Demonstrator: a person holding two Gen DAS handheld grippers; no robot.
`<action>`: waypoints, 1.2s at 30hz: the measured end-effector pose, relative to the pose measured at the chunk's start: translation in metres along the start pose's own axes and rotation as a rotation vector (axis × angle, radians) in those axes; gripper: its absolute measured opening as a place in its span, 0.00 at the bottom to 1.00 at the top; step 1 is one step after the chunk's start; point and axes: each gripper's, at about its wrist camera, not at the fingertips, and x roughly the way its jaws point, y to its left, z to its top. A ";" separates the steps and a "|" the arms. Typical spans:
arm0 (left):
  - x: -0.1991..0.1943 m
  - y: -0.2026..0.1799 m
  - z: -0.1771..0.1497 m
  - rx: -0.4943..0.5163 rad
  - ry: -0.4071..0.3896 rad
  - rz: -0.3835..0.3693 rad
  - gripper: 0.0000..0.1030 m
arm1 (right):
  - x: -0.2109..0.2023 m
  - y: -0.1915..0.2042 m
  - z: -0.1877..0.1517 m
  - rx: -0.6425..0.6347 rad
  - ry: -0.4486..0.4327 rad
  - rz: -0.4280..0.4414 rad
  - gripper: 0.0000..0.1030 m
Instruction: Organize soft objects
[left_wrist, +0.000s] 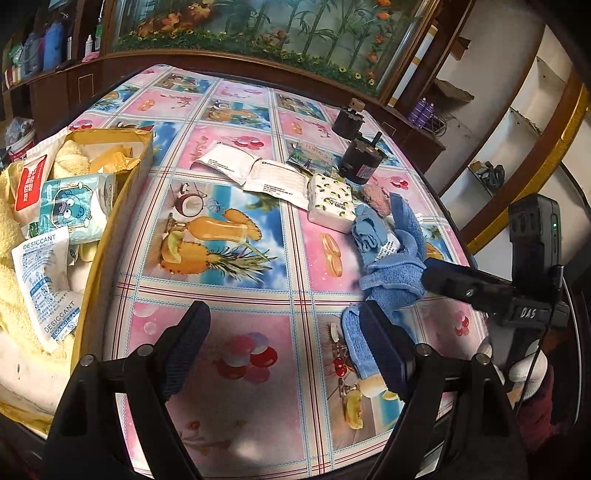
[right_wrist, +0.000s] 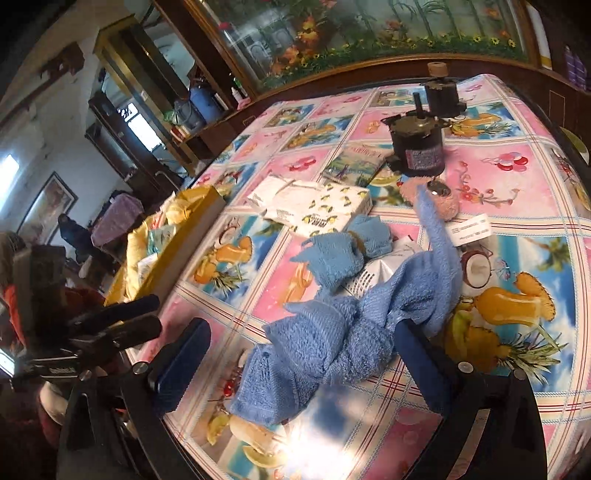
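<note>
My right claw stands open around the blue towel, which lies on the desk stretching toward 1 o'clock, nearer than my open, empty left claw.

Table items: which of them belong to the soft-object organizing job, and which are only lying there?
Belong to the job:
blue towel
small blue cloth
tissue pack
cardboard box

Just lying about:
two black motors
card
</note>
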 end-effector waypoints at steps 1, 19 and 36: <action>-0.001 0.001 0.000 -0.004 0.001 -0.003 0.81 | -0.006 -0.004 0.002 0.022 -0.021 -0.003 0.98; -0.008 0.016 -0.009 -0.031 0.005 -0.023 0.81 | -0.035 -0.050 -0.007 0.216 -0.117 -0.149 0.98; -0.008 0.014 -0.015 -0.048 0.010 -0.036 0.81 | -0.035 -0.049 -0.021 0.228 -0.118 -0.164 0.98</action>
